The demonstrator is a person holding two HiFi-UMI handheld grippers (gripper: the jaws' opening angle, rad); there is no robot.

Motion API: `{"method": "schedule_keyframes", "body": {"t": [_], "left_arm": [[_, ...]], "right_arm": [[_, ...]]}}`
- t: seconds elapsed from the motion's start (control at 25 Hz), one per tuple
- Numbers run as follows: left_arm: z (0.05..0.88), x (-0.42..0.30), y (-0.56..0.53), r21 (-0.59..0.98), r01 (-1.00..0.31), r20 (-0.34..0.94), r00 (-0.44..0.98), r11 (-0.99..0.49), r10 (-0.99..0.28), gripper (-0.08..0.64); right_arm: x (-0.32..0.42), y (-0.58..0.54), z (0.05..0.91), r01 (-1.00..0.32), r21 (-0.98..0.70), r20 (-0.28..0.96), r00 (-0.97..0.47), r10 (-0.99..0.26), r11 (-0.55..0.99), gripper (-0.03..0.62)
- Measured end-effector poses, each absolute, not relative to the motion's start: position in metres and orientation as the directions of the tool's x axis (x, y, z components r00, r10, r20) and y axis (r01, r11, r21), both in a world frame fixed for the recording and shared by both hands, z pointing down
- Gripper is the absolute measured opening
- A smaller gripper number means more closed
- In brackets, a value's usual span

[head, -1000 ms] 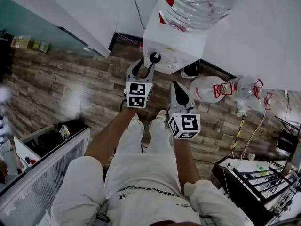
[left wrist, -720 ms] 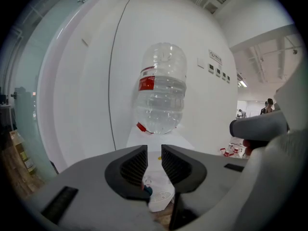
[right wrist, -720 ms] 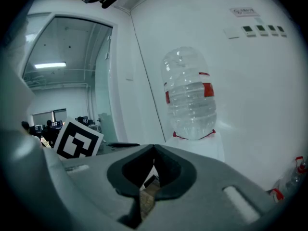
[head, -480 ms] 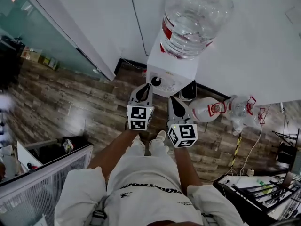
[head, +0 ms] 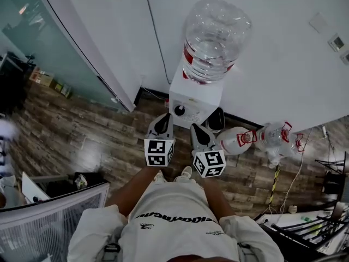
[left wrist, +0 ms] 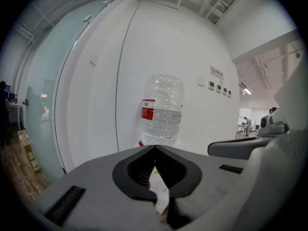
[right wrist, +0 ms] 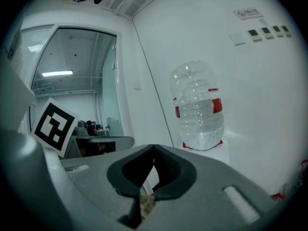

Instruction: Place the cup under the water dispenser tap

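Observation:
The white water dispenser (head: 195, 101) stands against the wall with a clear bottle (head: 214, 40) upside down on top. A black round knob (head: 179, 110) shows on its front. No cup is visible in any view. My left gripper (head: 162, 120) is held just in front of the dispenser, shut with nothing between the jaws. Beside it, my right gripper (head: 197, 130) is shut and empty too. In the left gripper view the closed jaws (left wrist: 155, 148) point at the bottle (left wrist: 161, 110). The right gripper view shows its closed jaws (right wrist: 154, 148) below the bottle (right wrist: 198, 112).
Two spare bottles (head: 240, 138) (head: 275, 135) lie on the wooden floor right of the dispenser. A glass partition (head: 32, 48) runs along the left. A white mesh cage (head: 49, 217) is at lower left, a black rack (head: 305, 231) and cables at lower right.
The left gripper's jaws have closed. Both grippers have risen and now sit a little back from the dispenser front. The head view has tilted up, showing the whole bottle.

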State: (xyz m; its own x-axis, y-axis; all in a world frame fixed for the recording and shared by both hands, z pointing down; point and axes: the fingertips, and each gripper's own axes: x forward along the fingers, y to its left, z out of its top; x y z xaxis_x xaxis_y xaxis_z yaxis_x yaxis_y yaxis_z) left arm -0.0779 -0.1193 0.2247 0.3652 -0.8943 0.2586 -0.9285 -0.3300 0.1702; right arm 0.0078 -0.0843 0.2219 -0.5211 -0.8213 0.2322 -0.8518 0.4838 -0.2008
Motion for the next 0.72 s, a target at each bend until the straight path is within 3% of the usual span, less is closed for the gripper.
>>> {"method": "schedule_keyframes", "body": {"t": [0.72], "left_arm": [[0.198, -0.065, -0.067, 0.158, -0.912, 0.21, 0.405, -0.378, -0.89, -0.002]], "right_arm": [[0.009, -0.064, 0.205, -0.829, -0.188, 0.202, -0.557, -0.806, 0.526, -0.002]]}}
